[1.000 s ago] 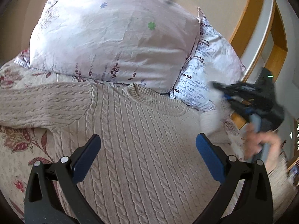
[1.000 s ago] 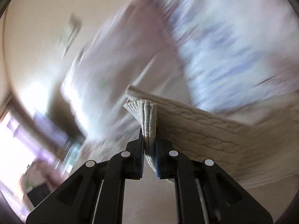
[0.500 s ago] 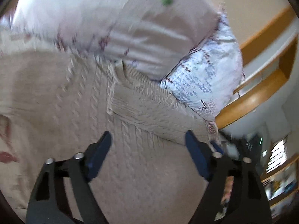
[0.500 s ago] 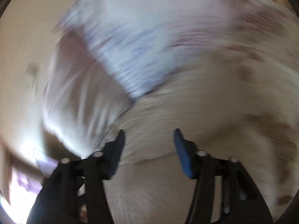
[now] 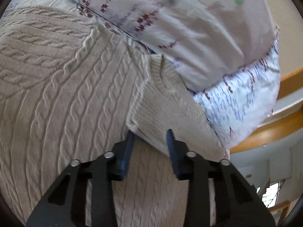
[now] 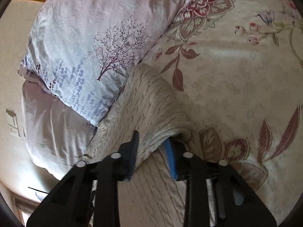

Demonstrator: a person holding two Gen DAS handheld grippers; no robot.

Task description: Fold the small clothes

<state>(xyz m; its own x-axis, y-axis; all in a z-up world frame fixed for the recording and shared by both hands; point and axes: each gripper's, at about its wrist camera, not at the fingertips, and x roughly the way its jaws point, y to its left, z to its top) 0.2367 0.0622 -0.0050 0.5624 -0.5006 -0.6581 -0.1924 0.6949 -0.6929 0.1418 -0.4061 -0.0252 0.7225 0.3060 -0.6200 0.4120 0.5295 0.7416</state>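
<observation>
since a second ago the right sleeve has been carried over and laid across the chest of the sweater [image 5: 62, 102], and the right gripper [image 6: 154, 151], which then pinched that sleeve tight, now has its fingers parted. the left gripper [image 5: 149, 143] has narrowed from a wide spread to a smaller gap and has come in close to the folded sleeve [image 5: 170, 102]. its blue pads stand one on each side of the sleeve's lower edge, with the knit between them; whether they press the fabric cannot be told. in the right wrist view the right gripper's fingers sit partly open around a hump of the folded knit [image 6: 151, 113], the right pad tucked under the cloth's edge, the left pad beside it; a firm hold is not visible. the beige cable-knit sweater lies flat on the floral bedspread [image 6: 236, 87], its collar up against the pillow [image 5: 189, 19]. a second pillow [image 6: 90, 43] printed with a tree and lavender stalks lies beside it, touching the sweater's shoulder.
</observation>
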